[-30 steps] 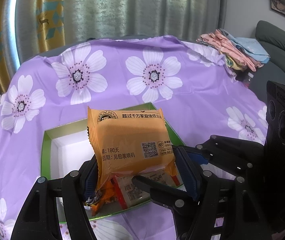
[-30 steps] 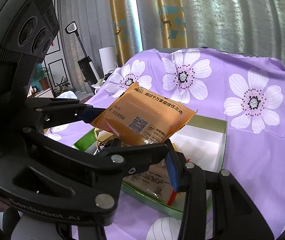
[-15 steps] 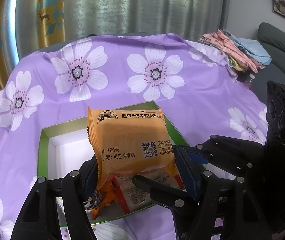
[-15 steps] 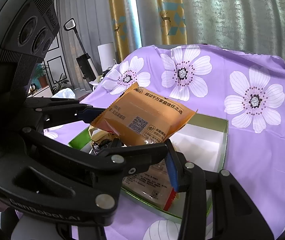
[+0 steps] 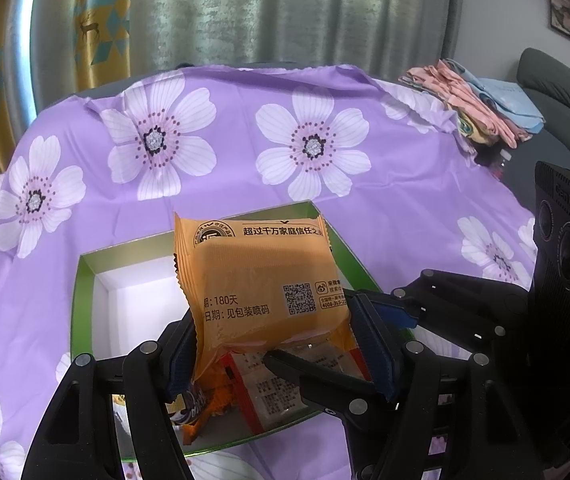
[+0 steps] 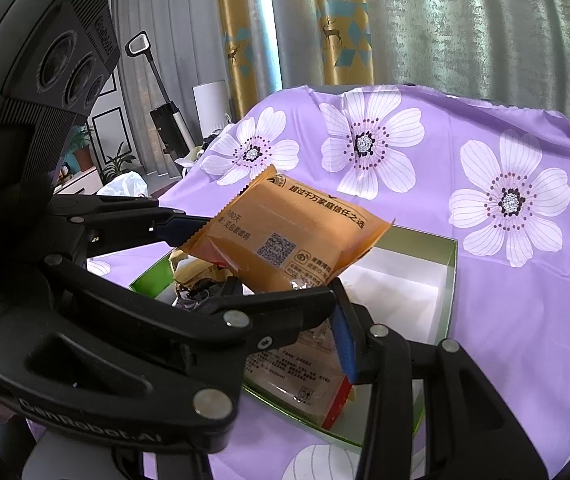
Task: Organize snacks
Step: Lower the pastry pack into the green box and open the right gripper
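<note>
Above the green box [image 5: 85, 300], we held an orange snack packet [image 5: 261, 280] clear of the things below it, its printed face and QR code turned up toward the left wrist camera. Our left gripper [image 5: 273, 348] pinched the packet's lower edge between its blue-padded fingers [image 5: 369, 344], clenched on it from both sides. Our right gripper [image 6: 269, 256] reached in beside it, one blue fingertip [image 6: 177, 228] close to the packet's side seam and the other finger below its bottom edge; we could not tell whether it gripped the packet or only bracketed it.

Under the packet, the box's near end held a clear-wrapped snack pack with a red edge [image 6: 325, 372] and a crumpled dark and orange wrapper [image 5: 201, 400], while its white floor lay bare at the far end. That box sat on a purple cloth with white flowers [image 5: 365, 200]. Folded pink and blue fabrics [image 5: 481, 108] lay at the cloth's far right corner, and grey and gold curtains [image 6: 345, 28] hung behind.
</note>
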A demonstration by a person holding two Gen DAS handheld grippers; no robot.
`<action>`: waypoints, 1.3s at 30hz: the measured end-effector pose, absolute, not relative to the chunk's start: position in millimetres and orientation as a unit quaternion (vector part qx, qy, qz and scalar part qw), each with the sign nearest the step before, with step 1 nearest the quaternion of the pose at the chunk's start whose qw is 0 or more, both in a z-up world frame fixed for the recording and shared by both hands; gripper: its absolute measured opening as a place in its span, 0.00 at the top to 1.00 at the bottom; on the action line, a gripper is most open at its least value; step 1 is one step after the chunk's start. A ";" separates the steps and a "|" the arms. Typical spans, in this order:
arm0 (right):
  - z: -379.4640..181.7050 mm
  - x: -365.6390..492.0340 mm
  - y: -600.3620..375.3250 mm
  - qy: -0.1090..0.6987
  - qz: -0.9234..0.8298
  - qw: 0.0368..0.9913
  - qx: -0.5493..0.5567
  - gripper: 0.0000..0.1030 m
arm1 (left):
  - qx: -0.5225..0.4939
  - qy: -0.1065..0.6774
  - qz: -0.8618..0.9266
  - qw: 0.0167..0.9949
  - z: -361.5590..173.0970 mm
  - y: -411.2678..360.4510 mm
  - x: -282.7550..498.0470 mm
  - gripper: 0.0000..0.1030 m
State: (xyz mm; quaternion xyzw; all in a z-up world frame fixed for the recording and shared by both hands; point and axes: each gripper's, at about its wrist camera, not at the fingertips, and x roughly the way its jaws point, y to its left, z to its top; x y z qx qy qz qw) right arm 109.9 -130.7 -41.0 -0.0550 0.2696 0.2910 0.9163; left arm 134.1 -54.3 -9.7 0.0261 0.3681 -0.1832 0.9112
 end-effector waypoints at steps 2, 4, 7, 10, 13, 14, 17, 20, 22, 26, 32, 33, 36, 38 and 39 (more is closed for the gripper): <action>-41.0 109.9 -130.9 0.270 0.291 0.916 -0.055 0.57 | 0.027 0.368 -0.183 0.911 -8.8 -54.3 134.0 0.31; -41.4 111.3 -130.7 0.271 0.291 0.916 -0.055 0.57 | 0.025 0.369 -0.183 0.911 -9.9 -53.7 134.9 0.31; -42.2 113.5 -130.5 0.274 0.290 0.915 -0.056 0.57 | 0.022 0.370 -0.184 0.910 -13.0 -53.7 136.4 0.31; -43.4 115.3 -129.6 0.276 0.291 0.914 -0.057 0.57 | 0.019 0.373 -0.185 0.909 -14.7 -52.3 137.9 0.31; -44.9 117.0 -128.6 0.280 0.290 0.913 -0.057 0.57 | 0.015 0.376 -0.184 0.908 -16.4 -49.8 139.0 0.31; -45.1 117.4 -128.0 0.282 0.290 0.913 -0.057 0.57 | 0.014 0.376 -0.185 0.908 -17.2 -49.8 138.7 0.31; -45.7 118.7 -127.0 0.285 0.290 0.912 -0.059 0.57 | 0.012 0.378 -0.186 0.907 -18.2 -47.8 140.3 0.31; -46.7 119.6 -126.4 0.288 0.289 0.911 -0.059 0.57 | 0.009 0.380 -0.187 0.906 -19.7 -46.7 140.7 0.31; -47.6 120.8 -125.7 0.291 0.289 0.910 -0.059 0.57 | 0.007 0.383 -0.188 0.905 -21.2 -45.3 143.0 0.31; -50.2 122.4 -124.1 0.297 0.289 0.908 -0.059 0.57 | 0.002 0.389 -0.189 0.902 -25.1 -42.9 146.7 0.31; -54.0 124.6 -122.5 0.307 0.286 0.906 -0.060 0.57 | -0.006 0.396 -0.191 0.898 -30.2 -40.5 150.1 0.31; -54.6 125.0 -122.4 0.308 0.286 0.905 -0.060 0.57 | -0.007 0.397 -0.192 0.898 -30.8 -39.6 151.4 0.31; -55.9 126.3 -122.2 0.313 0.285 0.904 -0.059 0.57 | -0.009 0.400 -0.192 0.896 -32.5 -38.6 152.6 0.31; -56.9 127.0 -121.9 0.315 0.285 0.903 -0.059 0.57 | -0.011 0.402 -0.193 0.895 -33.3 -37.9 153.8 0.31; -57.5 127.3 -121.9 0.317 0.286 0.902 -0.060 0.57 | -0.012 0.404 -0.193 0.894 -34.0 -37.5 154.2 0.31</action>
